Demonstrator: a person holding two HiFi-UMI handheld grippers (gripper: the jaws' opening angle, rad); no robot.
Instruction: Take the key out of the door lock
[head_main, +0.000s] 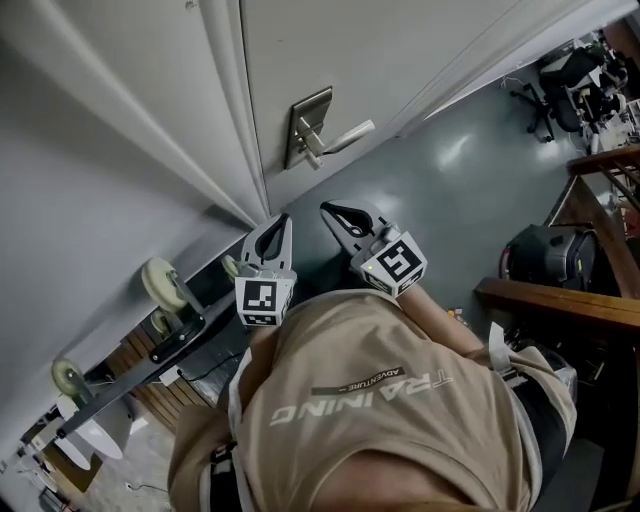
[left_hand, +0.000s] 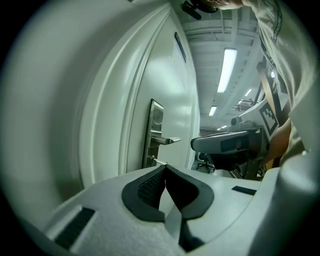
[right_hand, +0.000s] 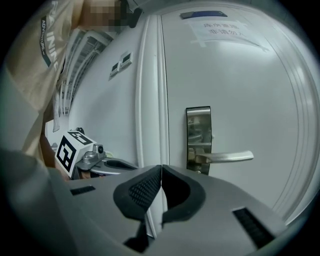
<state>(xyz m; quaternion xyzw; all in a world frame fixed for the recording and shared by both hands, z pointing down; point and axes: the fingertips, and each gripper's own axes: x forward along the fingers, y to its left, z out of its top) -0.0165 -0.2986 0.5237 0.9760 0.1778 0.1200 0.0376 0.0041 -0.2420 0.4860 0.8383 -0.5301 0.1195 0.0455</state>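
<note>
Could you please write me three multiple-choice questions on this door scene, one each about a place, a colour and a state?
1. Where is the lever handle mounted? A on the metal lock plate; B on the wall; C on the floor.
2. What colour is the door? A brown; B white; C green.
3. How do the jaws of the left gripper and right gripper stand? A both shut, empty; B both wide open; C shut on the handle.
Answers: 1 A, the lever springs from the plate; 2 B, its panel shows white; 3 A, each gripper view shows them meeting, nothing between.
</note>
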